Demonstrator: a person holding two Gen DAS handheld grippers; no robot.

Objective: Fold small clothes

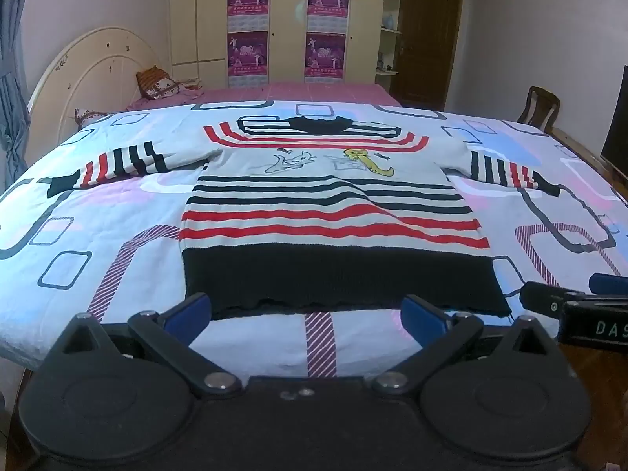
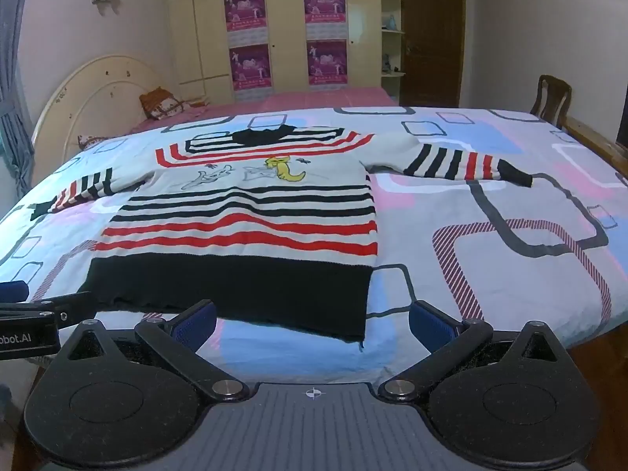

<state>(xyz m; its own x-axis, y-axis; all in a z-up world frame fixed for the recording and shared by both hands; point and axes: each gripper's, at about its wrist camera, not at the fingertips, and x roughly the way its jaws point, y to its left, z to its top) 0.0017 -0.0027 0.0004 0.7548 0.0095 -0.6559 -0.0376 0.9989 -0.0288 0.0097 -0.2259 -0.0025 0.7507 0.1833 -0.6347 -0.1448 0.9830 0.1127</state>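
Note:
A small striped sweater (image 1: 325, 212) (image 2: 251, 219) lies flat, front up, on the bed. It is grey-white with black and red stripes, a wide black hem nearest me, a black collar at the far end and cartoon cats on the chest. Both sleeves are spread out sideways. My left gripper (image 1: 306, 316) is open, hovering just short of the hem's middle, with nothing between its blue pads. My right gripper (image 2: 312, 324) is open too, near the hem's right corner, also empty. Each gripper's tip shows at the edge of the other's view.
The bed is covered by a light quilt (image 1: 98, 235) (image 2: 490, 259) with square and striped patterns; its near edge drops off just under the grippers. A headboard (image 1: 90, 74) and pillow (image 1: 157, 82) stand far left, a wardrobe at the back, a wooden chair (image 2: 553, 98) on the right.

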